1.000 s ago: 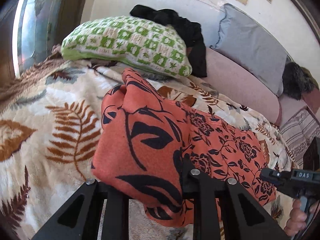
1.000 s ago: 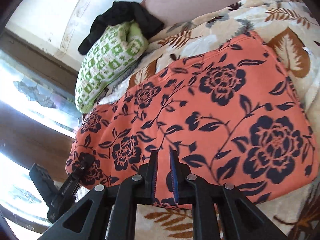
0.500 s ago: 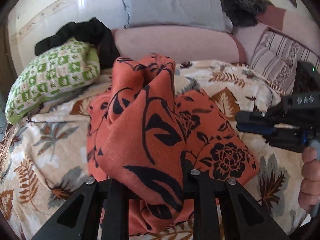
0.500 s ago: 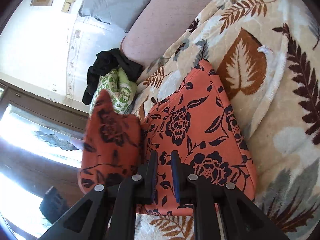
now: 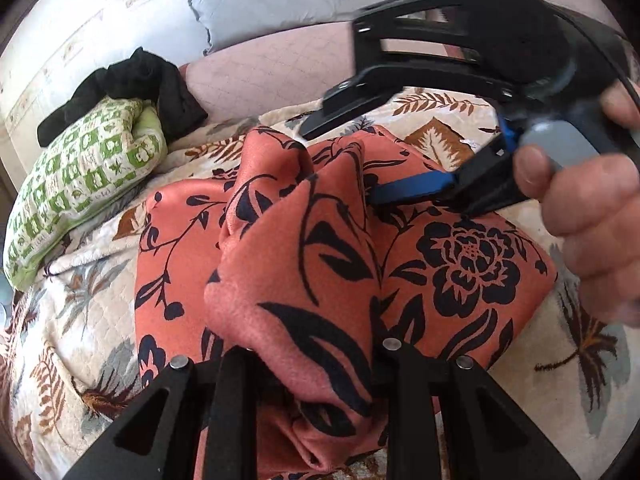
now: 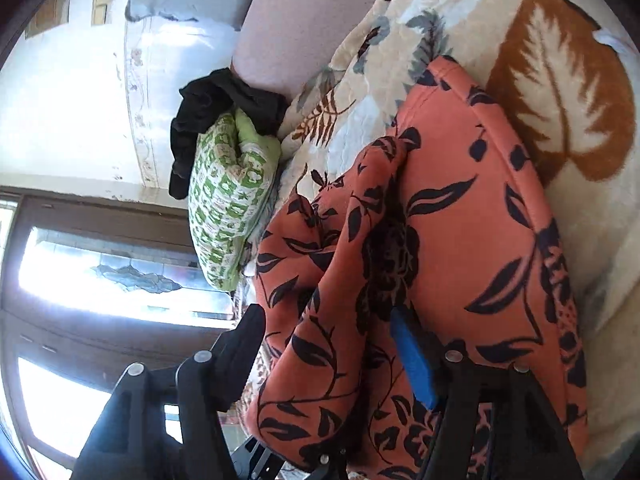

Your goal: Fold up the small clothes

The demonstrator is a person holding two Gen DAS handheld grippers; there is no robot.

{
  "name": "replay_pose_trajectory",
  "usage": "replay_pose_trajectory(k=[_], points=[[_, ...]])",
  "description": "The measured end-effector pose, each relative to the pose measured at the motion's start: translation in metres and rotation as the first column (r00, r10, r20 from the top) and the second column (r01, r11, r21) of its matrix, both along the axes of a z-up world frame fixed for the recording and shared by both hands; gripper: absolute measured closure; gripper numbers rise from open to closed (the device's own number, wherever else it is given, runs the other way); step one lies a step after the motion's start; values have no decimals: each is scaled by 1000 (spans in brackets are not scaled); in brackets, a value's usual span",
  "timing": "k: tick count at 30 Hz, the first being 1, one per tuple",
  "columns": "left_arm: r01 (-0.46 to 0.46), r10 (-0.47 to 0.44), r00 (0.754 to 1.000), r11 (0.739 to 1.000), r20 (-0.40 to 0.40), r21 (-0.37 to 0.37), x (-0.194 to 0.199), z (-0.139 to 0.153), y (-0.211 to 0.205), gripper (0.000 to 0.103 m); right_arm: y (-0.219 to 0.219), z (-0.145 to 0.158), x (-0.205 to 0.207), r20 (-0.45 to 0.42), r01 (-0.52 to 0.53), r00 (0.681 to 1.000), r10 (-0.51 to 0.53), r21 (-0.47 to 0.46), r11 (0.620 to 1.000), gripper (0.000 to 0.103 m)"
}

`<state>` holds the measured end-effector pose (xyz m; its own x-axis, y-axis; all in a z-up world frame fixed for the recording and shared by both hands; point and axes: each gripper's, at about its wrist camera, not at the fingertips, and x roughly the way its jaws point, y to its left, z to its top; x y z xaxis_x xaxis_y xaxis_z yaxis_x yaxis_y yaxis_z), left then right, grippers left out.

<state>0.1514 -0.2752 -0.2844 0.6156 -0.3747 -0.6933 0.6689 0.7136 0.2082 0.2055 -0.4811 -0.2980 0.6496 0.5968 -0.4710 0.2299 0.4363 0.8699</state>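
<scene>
The leaf-print bedspread [image 5: 80, 312] is carrying the orange floral garment [image 5: 460, 280], lying half-folded. The left claw [image 5: 308, 364] is pinching a raised fold of it. The right claw [image 6: 332, 340], having just been opening, is standing spread around a bunched fold, pads apart.

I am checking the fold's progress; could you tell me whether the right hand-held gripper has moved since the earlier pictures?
Yes. In the left wrist view the right hand-held gripper has come in from the lower right edge, toward the green pillow, over the orange cloth, its jaws just opening.
</scene>
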Motion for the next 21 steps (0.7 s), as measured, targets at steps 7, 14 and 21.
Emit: replay_pose_trajectory(k=[7,14,21], points=[[67,-70,996,996,55,55,-12,2,-2,78,13,16,42,-41,-78,997,71,-197,977,31],[147,-161,977,983,141,106,-34,10,-6,78,19,50,49,-30,-130,991,127,-284,950,24],[225,-254,951,960,178,168,-47,3,-8,78,32,32,49,-116,-208,978,176,-388,898,30]])
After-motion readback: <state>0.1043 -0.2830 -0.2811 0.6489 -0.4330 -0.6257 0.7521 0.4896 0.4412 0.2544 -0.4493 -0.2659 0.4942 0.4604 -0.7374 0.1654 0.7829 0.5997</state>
